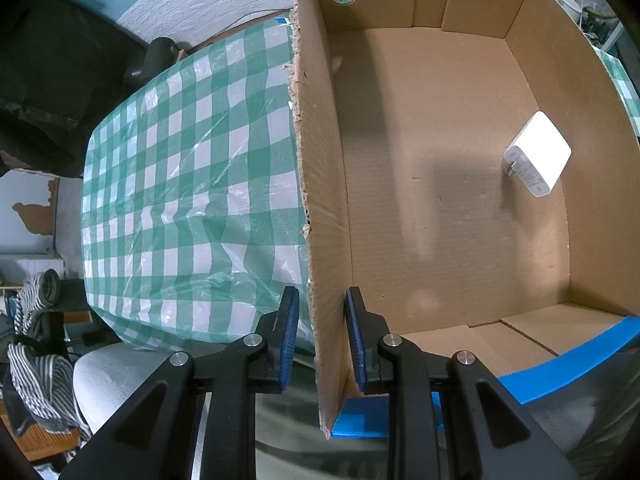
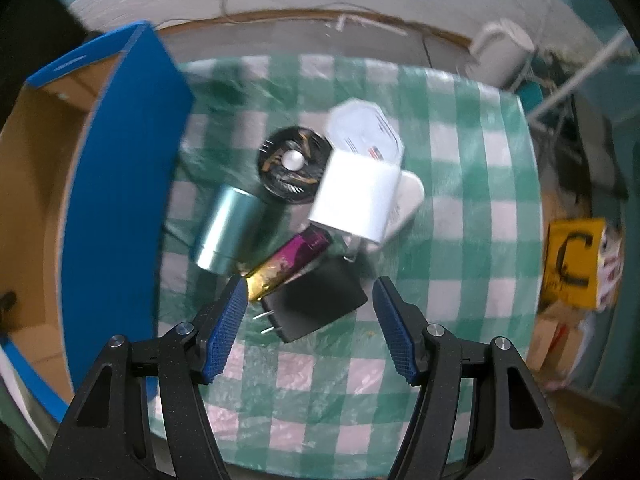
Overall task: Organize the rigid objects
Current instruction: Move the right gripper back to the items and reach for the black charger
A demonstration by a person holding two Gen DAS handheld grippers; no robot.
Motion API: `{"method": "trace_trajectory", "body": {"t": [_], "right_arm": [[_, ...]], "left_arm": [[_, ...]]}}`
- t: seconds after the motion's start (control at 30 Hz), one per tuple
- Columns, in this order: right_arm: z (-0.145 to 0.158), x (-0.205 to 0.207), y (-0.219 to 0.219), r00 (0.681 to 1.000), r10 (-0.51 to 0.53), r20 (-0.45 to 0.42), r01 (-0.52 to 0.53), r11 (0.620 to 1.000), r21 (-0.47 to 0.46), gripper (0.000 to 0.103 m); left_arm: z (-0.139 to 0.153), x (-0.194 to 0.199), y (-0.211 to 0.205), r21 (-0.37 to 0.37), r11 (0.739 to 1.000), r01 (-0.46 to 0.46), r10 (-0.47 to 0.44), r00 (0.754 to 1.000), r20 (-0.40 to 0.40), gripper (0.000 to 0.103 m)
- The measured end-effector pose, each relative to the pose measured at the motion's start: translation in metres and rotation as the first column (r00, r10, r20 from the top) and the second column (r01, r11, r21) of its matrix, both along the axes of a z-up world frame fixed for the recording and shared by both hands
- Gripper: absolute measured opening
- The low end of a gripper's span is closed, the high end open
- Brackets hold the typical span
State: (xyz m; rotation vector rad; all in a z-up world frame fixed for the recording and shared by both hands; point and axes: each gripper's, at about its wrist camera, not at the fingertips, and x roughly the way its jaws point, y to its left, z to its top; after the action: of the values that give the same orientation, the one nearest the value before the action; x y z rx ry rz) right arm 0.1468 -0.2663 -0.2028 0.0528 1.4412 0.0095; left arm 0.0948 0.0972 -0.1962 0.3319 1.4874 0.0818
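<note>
L gripper [image 1: 322, 336] straddles the box [image 1: 320, 200] wall, jaws narrow, not pinching. R gripper [image 2: 308, 320] wide over black plug [image 2: 316, 306] at pile's 6 o'clock (blurry). Drop straight, close on flat sides, avoid lighter [image 2: 288, 260].

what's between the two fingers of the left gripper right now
The cardboard box's left wall stands in the gap of the left gripper, without visibly touching either pad. The left wrist view shows it.
</note>
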Motion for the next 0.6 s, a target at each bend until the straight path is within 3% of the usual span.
{"method": "trace_trajectory", "body": {"t": [0.43,0.6], "right_arm": [[-0.042,0.008,-0.022,0.973,-0.223,-0.058,0.223,0.975,0.003,0.071],[-0.058,0.005,-0.024,0.969,-0.232,-0.082,0.234,0.972,0.009,0.071]], "left_arm": [[0.0,0.0,-0.001,0.002,1.0,0.0,0.0,1.0,0.0,0.025],[-0.001,0.0,0.0,0.002,1.0,0.0,0.0,1.0,-0.001,0.025]]}}
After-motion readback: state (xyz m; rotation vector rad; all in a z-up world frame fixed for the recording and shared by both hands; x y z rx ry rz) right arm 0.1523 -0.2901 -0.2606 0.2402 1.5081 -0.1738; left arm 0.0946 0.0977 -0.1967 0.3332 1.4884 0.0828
